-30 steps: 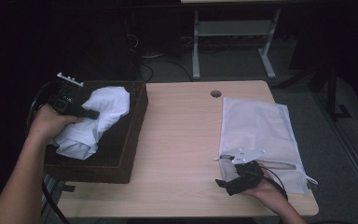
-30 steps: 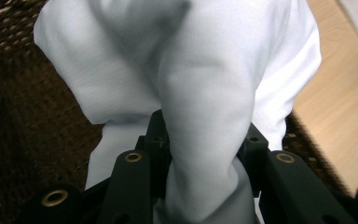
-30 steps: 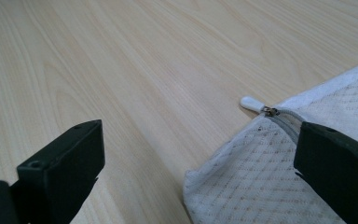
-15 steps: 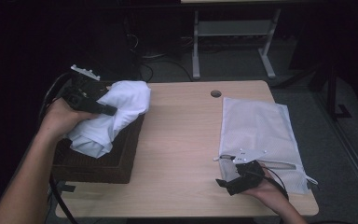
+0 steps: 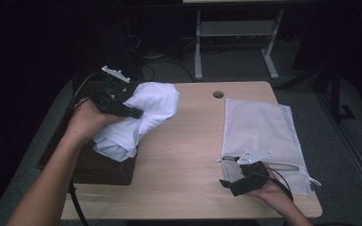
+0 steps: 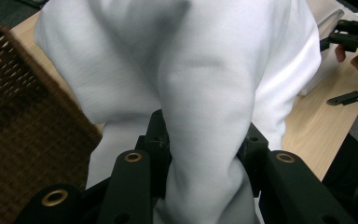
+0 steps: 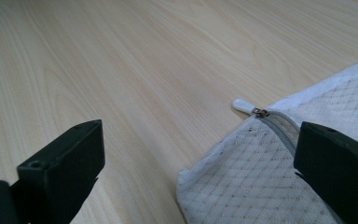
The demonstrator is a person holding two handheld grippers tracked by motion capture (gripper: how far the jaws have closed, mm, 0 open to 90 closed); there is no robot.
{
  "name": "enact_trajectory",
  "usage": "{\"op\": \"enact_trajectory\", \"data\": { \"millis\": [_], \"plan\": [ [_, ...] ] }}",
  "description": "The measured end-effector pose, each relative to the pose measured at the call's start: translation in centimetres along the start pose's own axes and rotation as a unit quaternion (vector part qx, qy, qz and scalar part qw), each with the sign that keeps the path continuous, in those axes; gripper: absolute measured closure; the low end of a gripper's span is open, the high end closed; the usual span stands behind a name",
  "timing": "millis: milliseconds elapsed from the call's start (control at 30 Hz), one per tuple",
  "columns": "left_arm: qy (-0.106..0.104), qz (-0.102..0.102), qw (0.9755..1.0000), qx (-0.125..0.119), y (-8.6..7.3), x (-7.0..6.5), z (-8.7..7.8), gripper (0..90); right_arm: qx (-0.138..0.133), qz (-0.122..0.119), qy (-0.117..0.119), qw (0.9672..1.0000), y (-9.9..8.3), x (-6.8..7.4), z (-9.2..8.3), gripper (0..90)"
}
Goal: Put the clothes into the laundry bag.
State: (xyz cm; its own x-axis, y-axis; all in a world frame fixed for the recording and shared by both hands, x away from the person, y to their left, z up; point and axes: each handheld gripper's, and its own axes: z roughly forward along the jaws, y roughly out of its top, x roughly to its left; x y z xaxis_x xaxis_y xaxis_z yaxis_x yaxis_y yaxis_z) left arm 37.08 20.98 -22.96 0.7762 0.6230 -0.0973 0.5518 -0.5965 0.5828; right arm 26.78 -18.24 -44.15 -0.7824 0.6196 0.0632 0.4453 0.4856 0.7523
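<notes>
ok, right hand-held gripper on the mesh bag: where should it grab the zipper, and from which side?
Probably the white zipper pull: it sticks out flat onto bare table past the corner of the mesh bag. Come from the table side, low. The right hand-held gripper is open, one jaw over the wood, one over the bag, with the pull just ahead.

Left gripper (image 5: 134, 113) fingers clamped, raised; right gripper (image 5: 228, 181) fingers apart, low.
</notes>
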Motion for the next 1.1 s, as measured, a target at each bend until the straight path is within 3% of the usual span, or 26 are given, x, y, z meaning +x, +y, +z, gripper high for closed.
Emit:
{"op": "enact_trajectory", "data": {
  "millis": [267,500,700,1000,1100],
  "plan": [
    [-0.016,0.016,0.9998,-0.001,0.9,-2.9,3.2,64.6,-0.001,-0.004,-0.001,1.0000,-0.1,0.0,-0.2,1.5],
    [-0.016,0.023,0.9996,0.005,0.7,-4.5,5.8,64.5,-0.002,-0.005,-0.001,1.0000,-0.1,-0.2,-0.2,1.5],
    [-0.017,0.023,0.9995,0.013,0.2,-5.1,7.8,64.5,-0.003,-0.005,0.001,1.0000,-0.1,-0.2,-0.1,1.5],
    [-0.021,0.003,0.9995,0.022,-1.4,-5.5,11.4,64.4,-0.004,-0.008,0.001,1.0000,-0.1,-0.3,-0.2,1.4],
    [-0.012,-0.001,0.9996,0.026,-2.0,-5.7,12.6,64.3,-0.004,-0.007,0.001,1.0000,-0.1,-0.3,-0.2,1.5]
  ]
}}
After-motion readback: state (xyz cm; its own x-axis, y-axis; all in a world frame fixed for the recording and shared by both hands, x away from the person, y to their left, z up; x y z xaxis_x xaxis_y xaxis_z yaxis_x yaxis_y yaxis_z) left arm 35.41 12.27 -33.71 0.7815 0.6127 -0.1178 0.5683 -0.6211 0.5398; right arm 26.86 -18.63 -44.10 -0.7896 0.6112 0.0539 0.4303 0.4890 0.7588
